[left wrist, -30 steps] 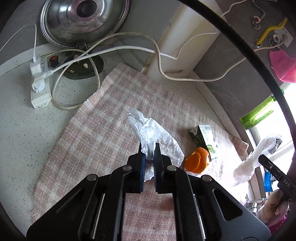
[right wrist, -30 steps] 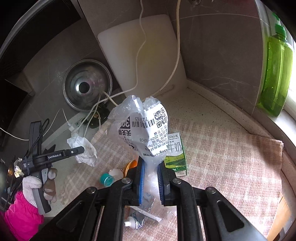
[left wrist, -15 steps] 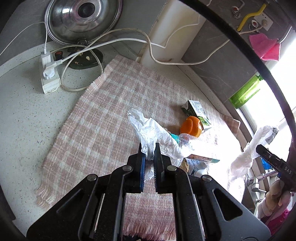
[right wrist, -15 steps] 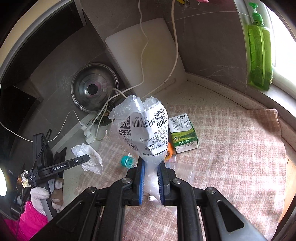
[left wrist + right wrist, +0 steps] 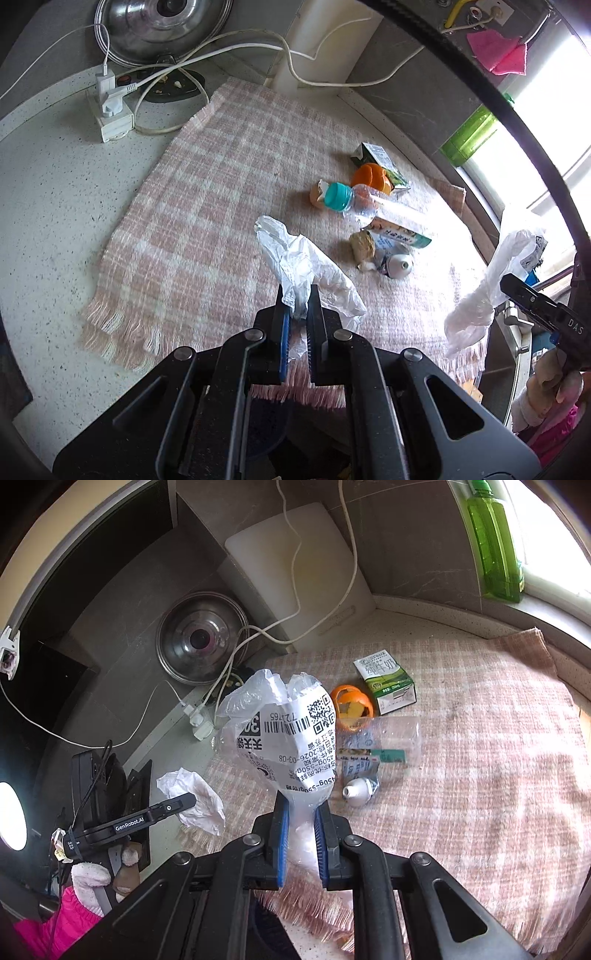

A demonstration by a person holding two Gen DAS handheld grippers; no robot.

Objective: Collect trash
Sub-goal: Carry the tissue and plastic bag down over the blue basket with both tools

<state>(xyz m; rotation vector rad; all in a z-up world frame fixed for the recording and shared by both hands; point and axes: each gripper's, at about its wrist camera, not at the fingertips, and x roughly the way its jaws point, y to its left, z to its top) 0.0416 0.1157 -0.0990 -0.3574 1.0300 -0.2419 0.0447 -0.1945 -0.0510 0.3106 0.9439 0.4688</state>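
My left gripper (image 5: 295, 306) is shut on a crumpled white tissue (image 5: 303, 266), held above the near edge of a pink checked cloth (image 5: 207, 184). My right gripper (image 5: 299, 812) is shut on a clear plastic bag with a printed barcode label (image 5: 284, 731). On the cloth lie a green milk carton (image 5: 388, 681), orange peel (image 5: 351, 705), a flattened clear bottle with a teal cap (image 5: 338, 195), a small white tube (image 5: 360, 786) and a brown scrap (image 5: 362, 245). In the right wrist view the left gripper (image 5: 192, 799) and its tissue (image 5: 195, 805) show at the lower left.
A steel pot lid (image 5: 201, 638) leans at the back by a white cutting board (image 5: 295, 565). A white power strip (image 5: 110, 114) with cables lies on the speckled counter (image 5: 48, 206). A green bottle (image 5: 495, 542) stands on the window sill. A gloved hand and pink sleeve (image 5: 88, 882) hold the left gripper.
Both grippers have drawn back toward the near edge of the cloth, each keeping its load. More of the cloth and the litter on it has come into view.
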